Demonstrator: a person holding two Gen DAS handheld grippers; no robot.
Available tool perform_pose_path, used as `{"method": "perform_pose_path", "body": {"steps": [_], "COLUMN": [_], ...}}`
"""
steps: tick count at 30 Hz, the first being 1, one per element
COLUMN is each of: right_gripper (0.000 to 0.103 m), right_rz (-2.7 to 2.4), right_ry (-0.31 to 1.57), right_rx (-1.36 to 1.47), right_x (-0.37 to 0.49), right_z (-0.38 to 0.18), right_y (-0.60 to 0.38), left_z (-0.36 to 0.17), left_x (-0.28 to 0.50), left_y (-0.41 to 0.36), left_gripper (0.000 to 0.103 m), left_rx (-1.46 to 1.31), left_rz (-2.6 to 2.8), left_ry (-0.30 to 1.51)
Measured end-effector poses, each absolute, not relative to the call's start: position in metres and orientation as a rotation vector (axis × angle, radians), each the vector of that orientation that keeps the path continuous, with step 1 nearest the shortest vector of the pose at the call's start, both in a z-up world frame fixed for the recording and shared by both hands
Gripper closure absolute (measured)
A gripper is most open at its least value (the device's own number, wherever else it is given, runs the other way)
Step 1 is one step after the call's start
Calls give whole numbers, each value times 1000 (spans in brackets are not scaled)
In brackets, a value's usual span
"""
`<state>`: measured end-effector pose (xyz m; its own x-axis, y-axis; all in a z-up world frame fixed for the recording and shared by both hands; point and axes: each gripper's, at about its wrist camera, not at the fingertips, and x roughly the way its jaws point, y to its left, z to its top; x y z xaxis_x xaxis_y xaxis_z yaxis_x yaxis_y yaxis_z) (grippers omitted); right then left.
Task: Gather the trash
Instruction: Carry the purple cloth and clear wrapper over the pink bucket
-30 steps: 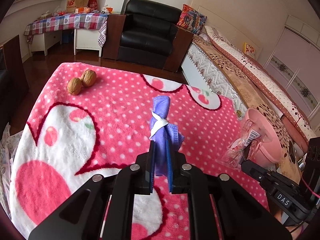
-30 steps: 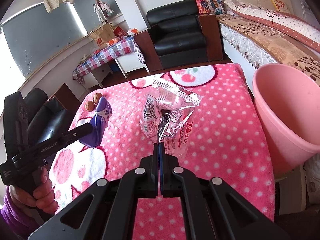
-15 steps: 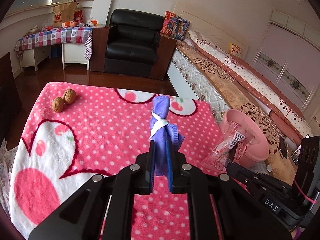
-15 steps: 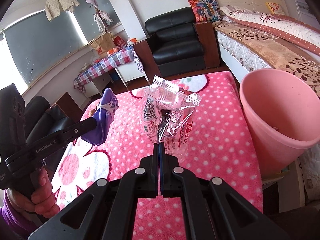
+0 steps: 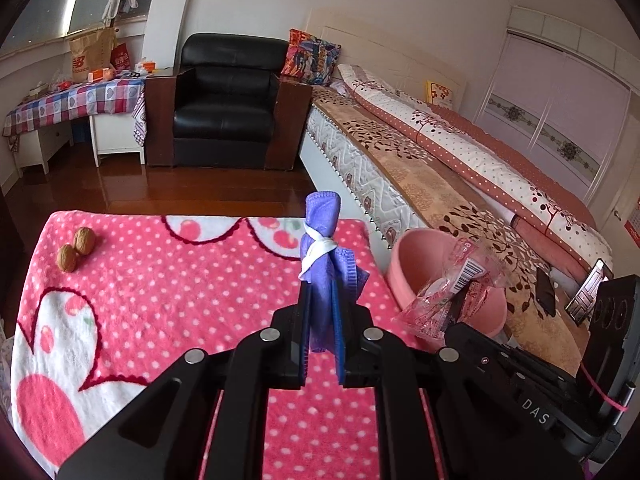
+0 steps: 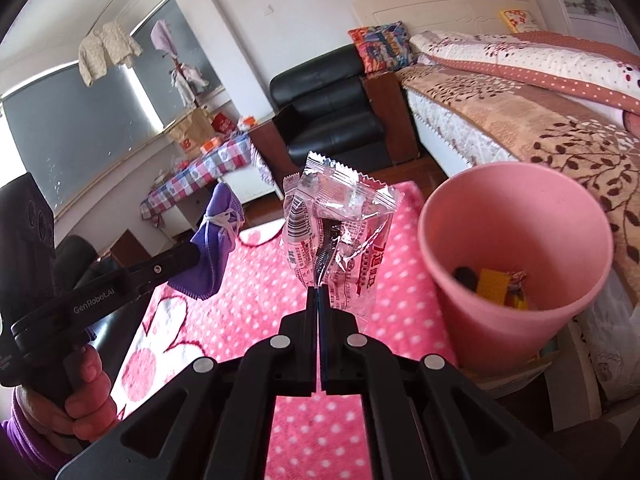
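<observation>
My left gripper (image 5: 322,322) is shut on a rolled purple cloth (image 5: 324,256) tied with a white string, held upright above the pink dotted blanket (image 5: 180,304). My right gripper (image 6: 319,300) is shut on a clear plastic wrapper (image 6: 336,220) with red print and a barcode. The pink bin (image 6: 516,256) stands just right of the wrapper, with some trash at its bottom. In the left wrist view the wrapper (image 5: 452,280) hangs in front of the bin (image 5: 424,256). The cloth (image 6: 214,248) and left gripper (image 6: 192,258) show at the left of the right wrist view.
Two walnuts (image 5: 76,248) lie at the blanket's far left. A bed (image 5: 460,184) runs along the right behind the bin. A black armchair (image 5: 228,104) and a checked-cloth table (image 5: 76,102) stand at the back. A person's hand (image 6: 84,396) holds the left gripper's handle.
Both grippers have risen and moved right toward the pink bin, each keeping its load. The bin now looms larger beside the wrapper and its inside shows.
</observation>
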<state>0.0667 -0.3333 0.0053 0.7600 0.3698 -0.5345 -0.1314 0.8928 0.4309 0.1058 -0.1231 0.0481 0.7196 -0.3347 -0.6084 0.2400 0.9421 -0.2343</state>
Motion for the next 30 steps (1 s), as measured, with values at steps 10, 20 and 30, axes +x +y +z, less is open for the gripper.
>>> {"method": "perform_pose_path", "body": {"steps": [10, 20, 30], "right_gripper": [103, 103, 103], "right_rz": [118, 30, -4], "right_ry": [616, 643, 681], "right_rx": [448, 467, 460], "right_x": [72, 79, 89], "right_z": [7, -14, -31], "right_y": [-410, -449, -461], "left_z": [50, 28, 2], "left_x": [122, 136, 150], "left_y": [-196, -248, -282], "left_gripper": [94, 94, 94], "left_rx": [-79, -27, 8], "left_rz": [-444, -511, -524], "left_ry": [697, 729, 757]}}
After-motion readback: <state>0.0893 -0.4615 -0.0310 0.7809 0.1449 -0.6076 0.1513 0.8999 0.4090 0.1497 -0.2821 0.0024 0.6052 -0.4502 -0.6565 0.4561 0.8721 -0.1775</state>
